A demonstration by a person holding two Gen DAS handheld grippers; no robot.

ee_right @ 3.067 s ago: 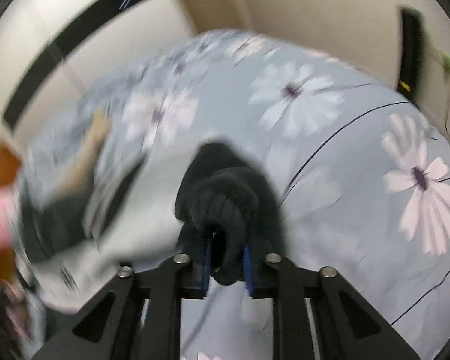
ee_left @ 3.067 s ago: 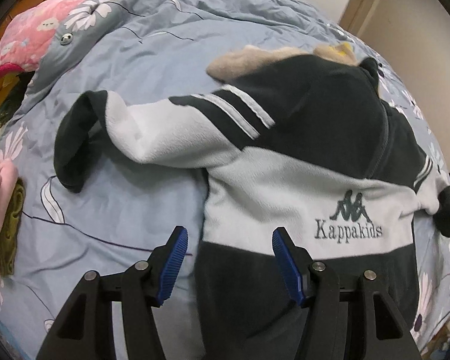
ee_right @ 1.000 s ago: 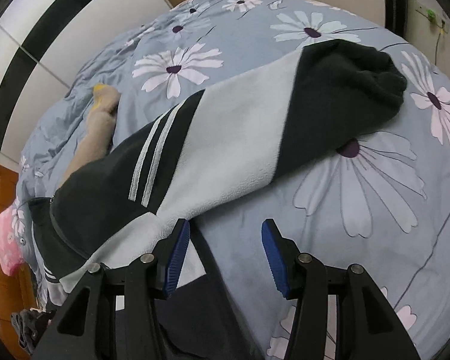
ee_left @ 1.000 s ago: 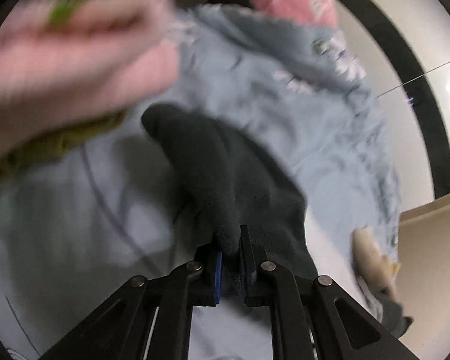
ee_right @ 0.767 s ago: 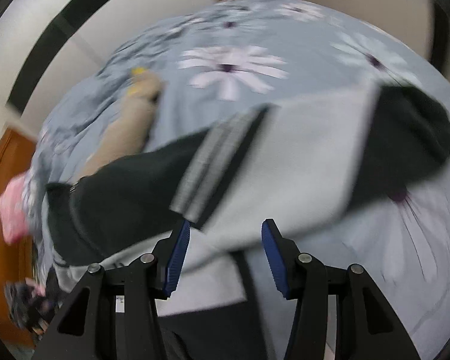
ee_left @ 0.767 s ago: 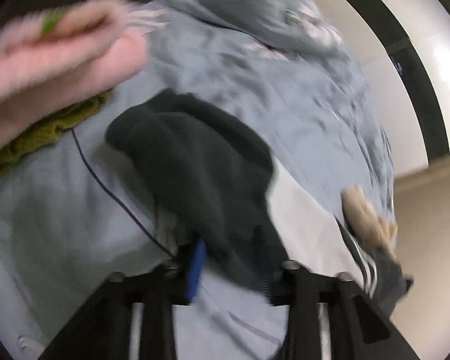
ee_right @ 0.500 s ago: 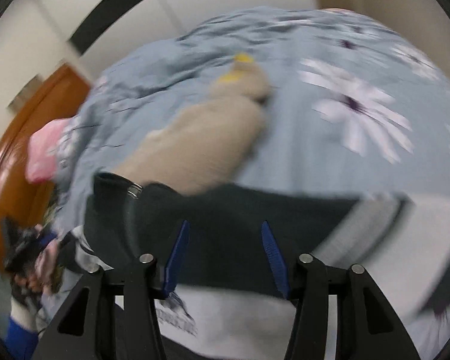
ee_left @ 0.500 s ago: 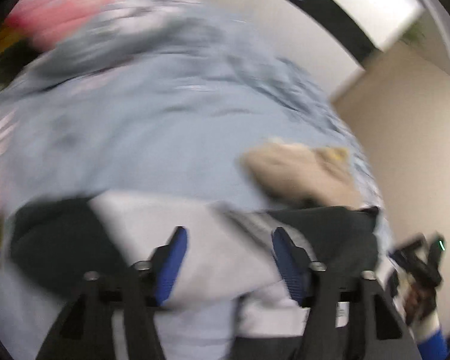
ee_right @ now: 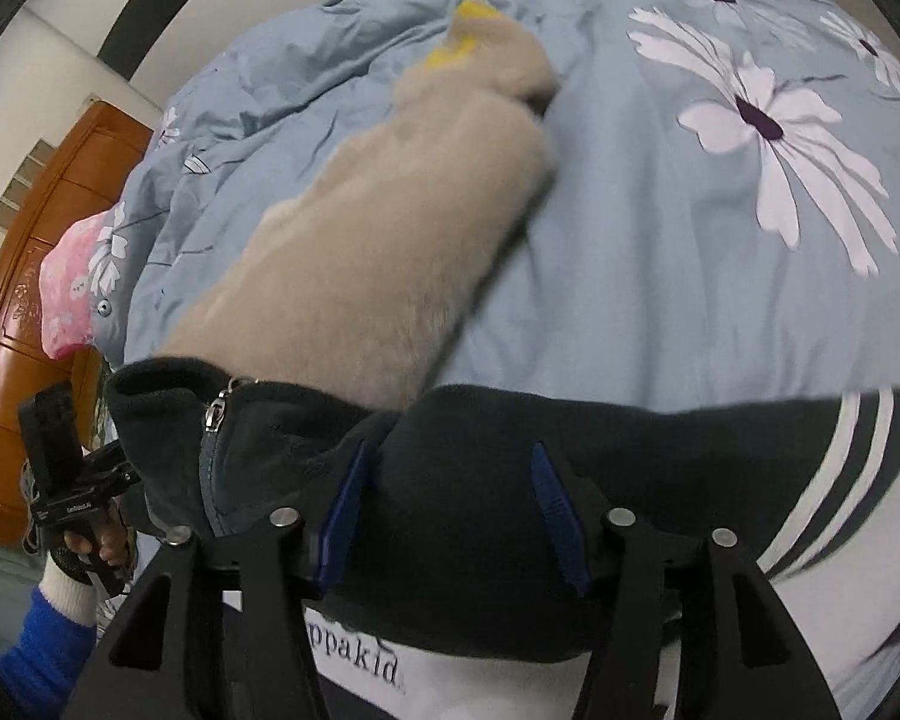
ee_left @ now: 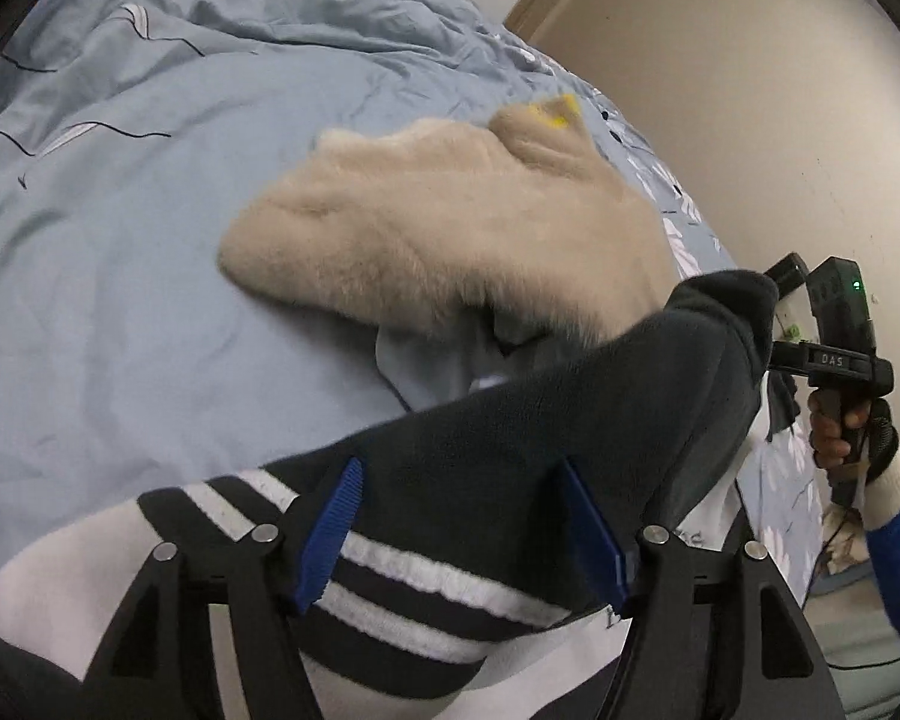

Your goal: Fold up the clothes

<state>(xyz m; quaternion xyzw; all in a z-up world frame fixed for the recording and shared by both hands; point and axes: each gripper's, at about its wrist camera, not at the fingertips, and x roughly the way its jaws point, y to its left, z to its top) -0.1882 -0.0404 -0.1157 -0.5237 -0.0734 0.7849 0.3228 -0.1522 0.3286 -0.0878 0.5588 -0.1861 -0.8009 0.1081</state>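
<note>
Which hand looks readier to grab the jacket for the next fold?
Right, probably. The right claw is closing with a raised fold of the jacket between its pads, beside the collar. The left claw stands open over flat striped fabric.

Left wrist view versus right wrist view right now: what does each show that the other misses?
Only the left wrist view: the beige wall and the hand on the right gripper's handle.

Only the right wrist view: the jacket's zipper pull, its printed logo, the pink pillow, the wooden headboard and the big white flowers.

Both: the black and white jacket at the shoulders, the beige furry garment, the blue duvet. The right gripper is closing with fabric between its pads.
</note>
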